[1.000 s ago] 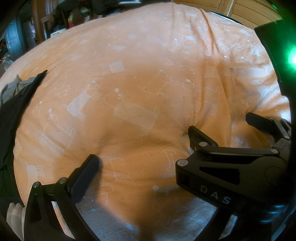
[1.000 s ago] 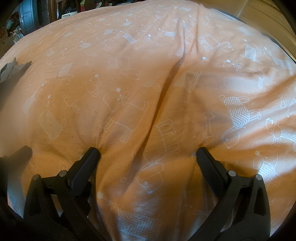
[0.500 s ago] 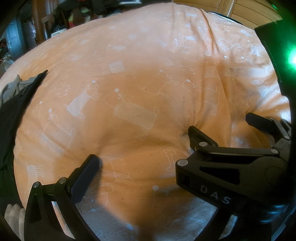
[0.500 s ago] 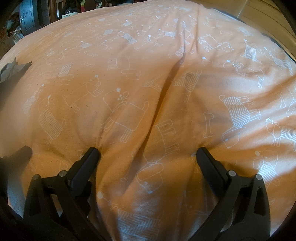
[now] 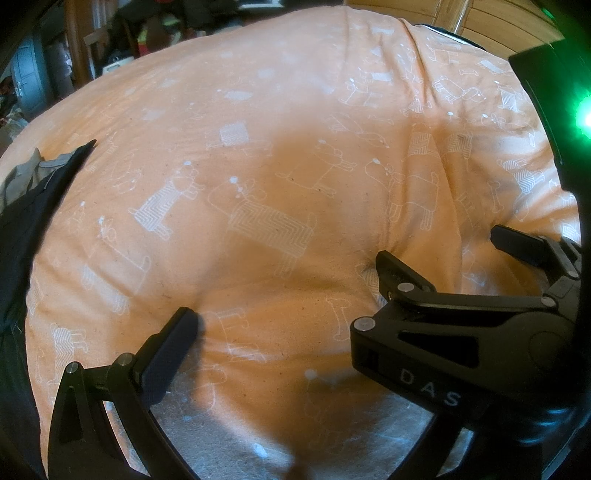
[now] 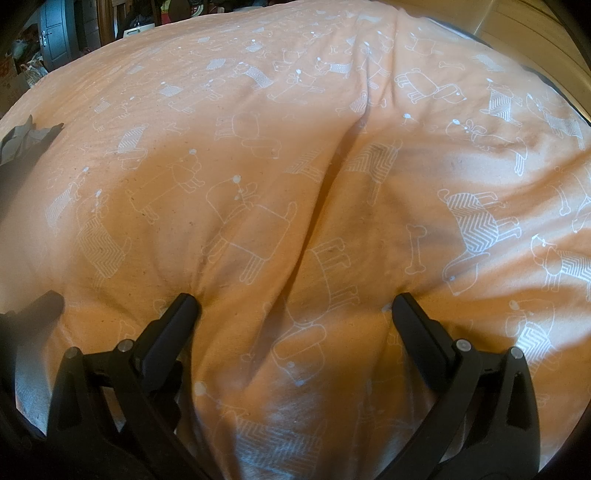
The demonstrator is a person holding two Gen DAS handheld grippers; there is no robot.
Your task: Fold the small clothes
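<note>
A dark garment (image 5: 26, 221) with a grey piece (image 5: 22, 177) on top lies at the far left edge of the bed, well away from both grippers. The right wrist view shows only its grey corner (image 6: 26, 138). My left gripper (image 5: 291, 317) is open; one fingertip (image 5: 183, 325) presses into the orange bed cover (image 5: 258, 129), and the other is hidden behind the right gripper. My right gripper (image 6: 293, 306) is open, both tips dented into the cover (image 6: 258, 110) with nothing between them. It sits close on the right in the left wrist view (image 5: 454, 254).
The orange cover has white dog prints, and a long crease (image 6: 332, 184) runs away from the right gripper. Cluttered furniture (image 5: 147, 29) stands beyond the bed's far left. Wooden panelling (image 5: 498, 18) is at the far right.
</note>
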